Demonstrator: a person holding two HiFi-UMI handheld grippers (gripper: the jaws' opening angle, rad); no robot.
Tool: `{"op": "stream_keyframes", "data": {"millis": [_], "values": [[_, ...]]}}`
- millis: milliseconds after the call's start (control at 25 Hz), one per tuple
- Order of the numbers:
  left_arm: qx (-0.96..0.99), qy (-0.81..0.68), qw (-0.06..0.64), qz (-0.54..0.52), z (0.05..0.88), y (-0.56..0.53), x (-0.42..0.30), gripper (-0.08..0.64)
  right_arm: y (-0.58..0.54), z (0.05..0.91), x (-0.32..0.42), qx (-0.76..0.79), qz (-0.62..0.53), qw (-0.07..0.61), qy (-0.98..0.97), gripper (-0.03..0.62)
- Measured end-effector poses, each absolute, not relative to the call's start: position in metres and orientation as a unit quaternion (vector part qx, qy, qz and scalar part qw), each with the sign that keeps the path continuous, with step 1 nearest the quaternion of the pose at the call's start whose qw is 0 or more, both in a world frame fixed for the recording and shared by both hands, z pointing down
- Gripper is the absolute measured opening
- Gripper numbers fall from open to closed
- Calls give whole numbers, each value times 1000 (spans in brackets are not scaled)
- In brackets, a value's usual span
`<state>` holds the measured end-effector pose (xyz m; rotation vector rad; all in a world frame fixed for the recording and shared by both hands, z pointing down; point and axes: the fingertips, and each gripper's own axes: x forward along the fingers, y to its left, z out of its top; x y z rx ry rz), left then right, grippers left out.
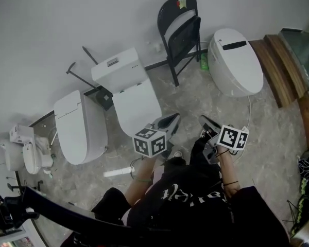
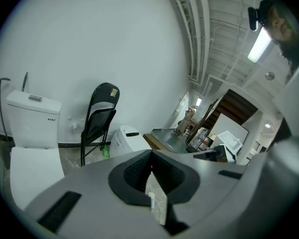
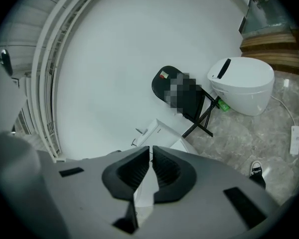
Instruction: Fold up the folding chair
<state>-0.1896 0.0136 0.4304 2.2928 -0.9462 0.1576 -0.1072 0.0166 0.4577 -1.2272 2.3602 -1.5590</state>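
Overhead, the black folding chair is seen standing on the marbled floor against the white wall, between a tank toilet and a rounded toilet, well apart from both grippers. The fingers of the left gripper are pressed together and those of the right gripper are closed to a slit, with nothing held. The chair is judged stiff, fairly heavy metal with slick tubing, best taken at the backrest top and seat edge, clear of pinching hinges.

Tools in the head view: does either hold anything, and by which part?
Nothing is held. The left tool and the right tool are shut and empty; the folding chair stands apart by the wall.
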Motion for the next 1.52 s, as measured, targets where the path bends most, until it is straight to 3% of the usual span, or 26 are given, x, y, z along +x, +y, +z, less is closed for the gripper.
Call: {"op": "stream_keyframes", "data": {"millis": [1040, 1520], "values": [[883, -359, 297, 57, 398, 66, -83, 3, 61, 432, -15, -396, -470, 16, 789, 17], [881, -352, 308, 71, 408, 93, -68, 3, 83, 434, -4, -394, -471, 22, 789, 16]]}}
